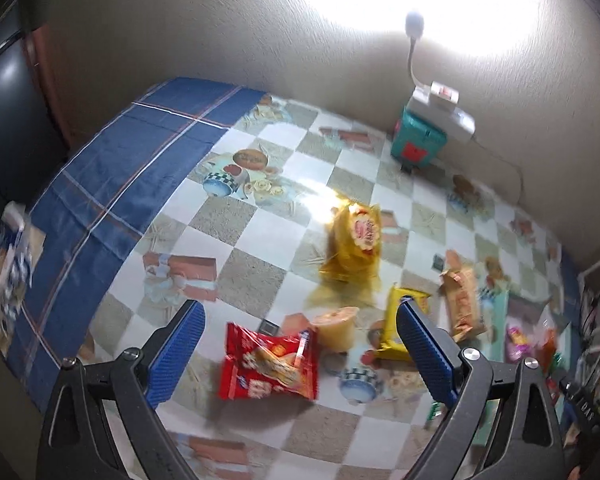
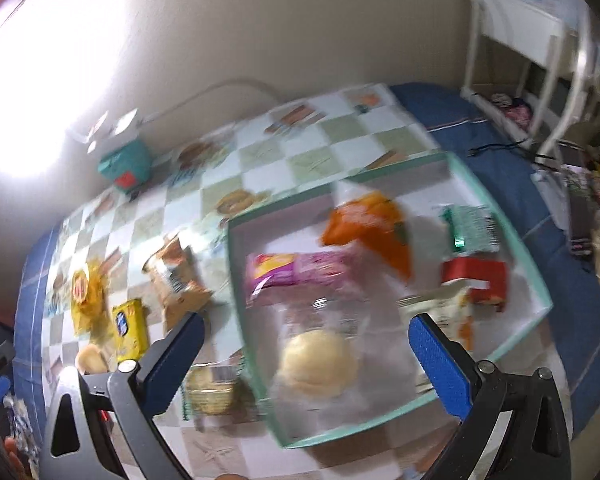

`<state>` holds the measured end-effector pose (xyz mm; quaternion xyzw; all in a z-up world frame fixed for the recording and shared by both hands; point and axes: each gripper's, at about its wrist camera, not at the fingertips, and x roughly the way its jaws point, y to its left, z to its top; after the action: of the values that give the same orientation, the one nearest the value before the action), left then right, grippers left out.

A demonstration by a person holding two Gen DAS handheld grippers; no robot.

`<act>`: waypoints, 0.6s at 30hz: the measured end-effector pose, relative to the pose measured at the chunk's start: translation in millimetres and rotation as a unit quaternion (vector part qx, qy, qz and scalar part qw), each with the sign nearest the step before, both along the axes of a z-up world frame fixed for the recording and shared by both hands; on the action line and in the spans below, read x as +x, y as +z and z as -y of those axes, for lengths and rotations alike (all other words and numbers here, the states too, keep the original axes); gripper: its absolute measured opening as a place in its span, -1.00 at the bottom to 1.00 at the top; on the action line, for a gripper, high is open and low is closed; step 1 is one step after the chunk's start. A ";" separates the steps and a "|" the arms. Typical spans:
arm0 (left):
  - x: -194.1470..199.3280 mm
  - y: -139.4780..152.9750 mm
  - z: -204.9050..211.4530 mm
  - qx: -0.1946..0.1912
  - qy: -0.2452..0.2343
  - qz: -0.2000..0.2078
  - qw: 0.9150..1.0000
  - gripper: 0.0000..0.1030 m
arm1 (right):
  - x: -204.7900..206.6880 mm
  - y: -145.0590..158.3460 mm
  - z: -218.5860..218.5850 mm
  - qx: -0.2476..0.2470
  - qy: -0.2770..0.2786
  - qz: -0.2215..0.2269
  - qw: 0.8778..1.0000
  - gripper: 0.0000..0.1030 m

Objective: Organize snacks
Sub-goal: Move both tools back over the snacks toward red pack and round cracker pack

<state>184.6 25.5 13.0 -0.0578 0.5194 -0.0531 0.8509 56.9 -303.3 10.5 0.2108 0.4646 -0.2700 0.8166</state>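
In the left wrist view my left gripper (image 1: 300,306) hangs open over the checked tablecloth with nothing between its pads. Below it lie a red snack packet (image 1: 270,364) and a jelly cup (image 1: 336,326). Past them are a small yellow packet (image 1: 396,332), a big yellow bag (image 1: 352,244) and a brown packet (image 1: 460,300). In the right wrist view my right gripper (image 2: 306,320) is open above a teal-rimmed tray (image 2: 242,288). The tray holds a wrapped bun (image 2: 320,360), a pink packet (image 2: 300,272), an orange packet (image 2: 368,224), a green one (image 2: 472,224) and a red one (image 2: 476,280).
A teal box (image 1: 418,142) with a bright lamp on it stands against the wall at the back. A cracker packet (image 2: 210,390) lies just left of the tray. A white shelf rack (image 2: 540,80) stands beyond the table's right end. Blue cloth (image 1: 120,184) covers the left edge.
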 end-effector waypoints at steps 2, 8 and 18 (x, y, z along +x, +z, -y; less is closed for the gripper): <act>10.4 4.8 -8.0 0.009 0.014 0.003 1.000 0.87 | 15.3 1.8 -8.1 0.001 0.017 -0.008 1.000 1.00; 10.5 0.5 -25.5 0.001 0.037 -0.001 0.999 0.88 | 31.5 2.5 -39.9 0.025 0.066 0.012 0.997 1.00; -8.4 -35.6 -28.8 -0.009 0.043 -0.056 0.997 0.88 | 25.4 -29.8 -72.5 0.074 0.098 -0.031 0.992 1.00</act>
<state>176.2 54.4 -22.6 -0.0904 0.5630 -0.0175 0.8213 82.3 -230.8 -19.3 0.2151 0.5270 -0.1602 0.8064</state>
